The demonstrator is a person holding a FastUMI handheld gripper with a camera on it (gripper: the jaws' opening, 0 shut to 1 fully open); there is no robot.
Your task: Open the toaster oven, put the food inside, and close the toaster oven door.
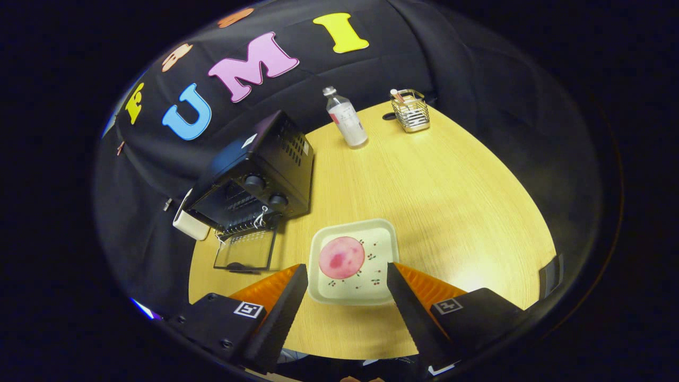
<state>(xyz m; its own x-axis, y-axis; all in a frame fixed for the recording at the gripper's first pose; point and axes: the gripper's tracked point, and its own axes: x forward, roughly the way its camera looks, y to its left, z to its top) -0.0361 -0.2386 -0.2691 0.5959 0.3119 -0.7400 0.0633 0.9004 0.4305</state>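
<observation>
Fingers point(286, 313) of your gripper point(347, 289) stand wide apart and hold nothing; the tray point(383, 233) lies on the table point(451, 196) just ahead of them, its near edge between the tips. On the tray rests the food point(341, 257), a flat pink round slice, so it has no long axis and no facing to respect. The oven point(254, 175) sits beyond and to the left, its door point(246, 249) already let down flat onto the table, mouth facing your left finger. The step in hand is judged to be the pick-up. Lower the gripper squarely over the tray, decide whether you take the slice or the tray rim, and close only when both fingers bear evenly. Then carry it level toward the mouth, clear of the door.
</observation>
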